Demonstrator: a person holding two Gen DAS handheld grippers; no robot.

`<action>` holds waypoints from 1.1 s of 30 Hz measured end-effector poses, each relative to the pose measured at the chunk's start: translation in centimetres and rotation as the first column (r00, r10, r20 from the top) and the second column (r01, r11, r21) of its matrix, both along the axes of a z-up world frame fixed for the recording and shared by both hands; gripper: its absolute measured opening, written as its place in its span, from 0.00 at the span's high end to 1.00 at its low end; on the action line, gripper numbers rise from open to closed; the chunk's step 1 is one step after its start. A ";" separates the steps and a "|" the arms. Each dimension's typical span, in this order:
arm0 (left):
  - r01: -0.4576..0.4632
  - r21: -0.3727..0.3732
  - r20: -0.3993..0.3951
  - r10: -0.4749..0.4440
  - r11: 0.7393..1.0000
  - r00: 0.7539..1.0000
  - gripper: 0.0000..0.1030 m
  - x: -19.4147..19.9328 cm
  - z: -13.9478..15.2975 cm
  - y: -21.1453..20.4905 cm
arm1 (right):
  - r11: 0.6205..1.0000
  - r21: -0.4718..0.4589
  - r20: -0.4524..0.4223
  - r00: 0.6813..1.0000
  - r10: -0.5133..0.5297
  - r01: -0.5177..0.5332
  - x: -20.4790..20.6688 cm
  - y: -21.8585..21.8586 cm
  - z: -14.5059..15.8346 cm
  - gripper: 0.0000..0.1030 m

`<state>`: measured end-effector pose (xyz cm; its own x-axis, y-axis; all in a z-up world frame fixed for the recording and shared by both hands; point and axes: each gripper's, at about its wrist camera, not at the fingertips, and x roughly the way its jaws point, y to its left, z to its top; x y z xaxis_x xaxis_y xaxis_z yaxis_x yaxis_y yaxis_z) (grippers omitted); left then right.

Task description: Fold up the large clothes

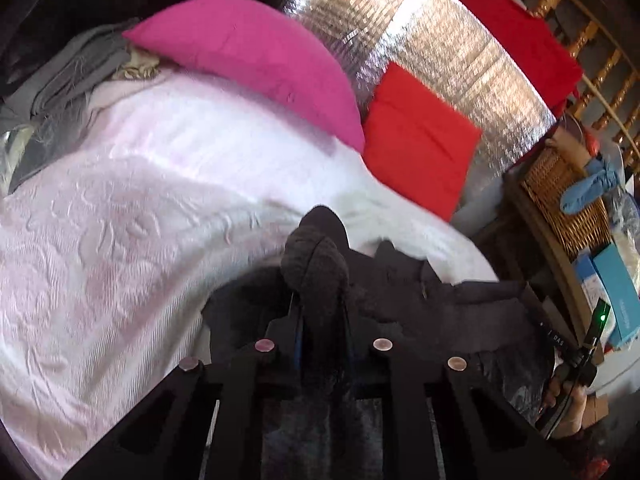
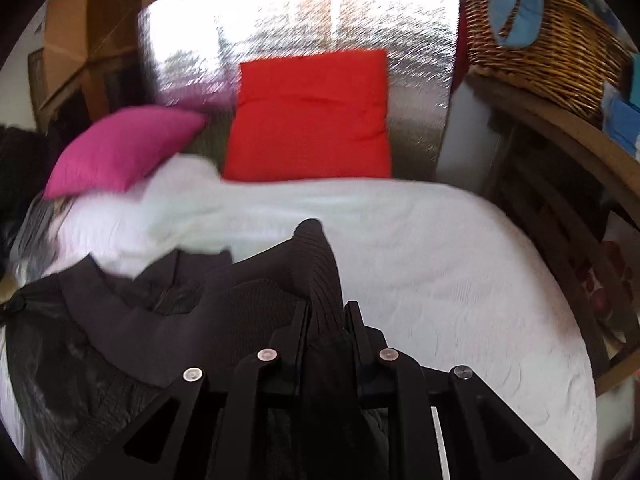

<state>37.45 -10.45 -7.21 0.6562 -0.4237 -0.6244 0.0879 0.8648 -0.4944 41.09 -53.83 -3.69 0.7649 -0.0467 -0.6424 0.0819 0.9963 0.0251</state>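
Note:
A large dark garment [image 1: 460, 312] lies on a white textured bedspread [image 1: 120, 220], and a ribbed edge of it is bunched up between the fingers of my left gripper [image 1: 320, 316]. The jaws are shut on that fabric. In the right wrist view the same garment [image 2: 120, 320] spreads to the left over the bedspread [image 2: 440, 264]. My right gripper [image 2: 326, 320] is shut on another ribbed fold, which stands up above the fingertips. A hand [image 1: 568, 400] holding the other tool shows at the right edge of the left wrist view.
A pink pillow [image 1: 248, 60] and a red cushion [image 1: 420, 136] lean at the head of the bed against a silver foil sheet [image 1: 460, 52]. A wicker basket [image 2: 540, 52] with a blue mitten [image 2: 516, 4] stands on a wooden shelf at right. Grey clothes [image 1: 60, 76] are piled at left.

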 end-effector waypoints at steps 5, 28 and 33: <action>-0.047 0.048 -0.097 0.051 0.998 0.994 0.82 2.7 -4.6 -0.1 | 0.989 0.066 -0.027 0.991 -0.133 0.135 3.2 -2.1 -4.0 0.83; -0.160 0.238 -0.051 0.176 0.958 0.983 0.25 -7.1 -0.8 0.1 | 0.859 0.445 -0.070 0.966 -0.250 0.255 -9.6 -10.2 -4.9 0.28; -0.187 0.259 -0.029 0.201 0.948 0.979 0.25 -11.8 -1.0 -0.5 | 0.852 0.475 -0.065 0.974 -0.215 0.220 -13.9 -8.6 -4.6 0.28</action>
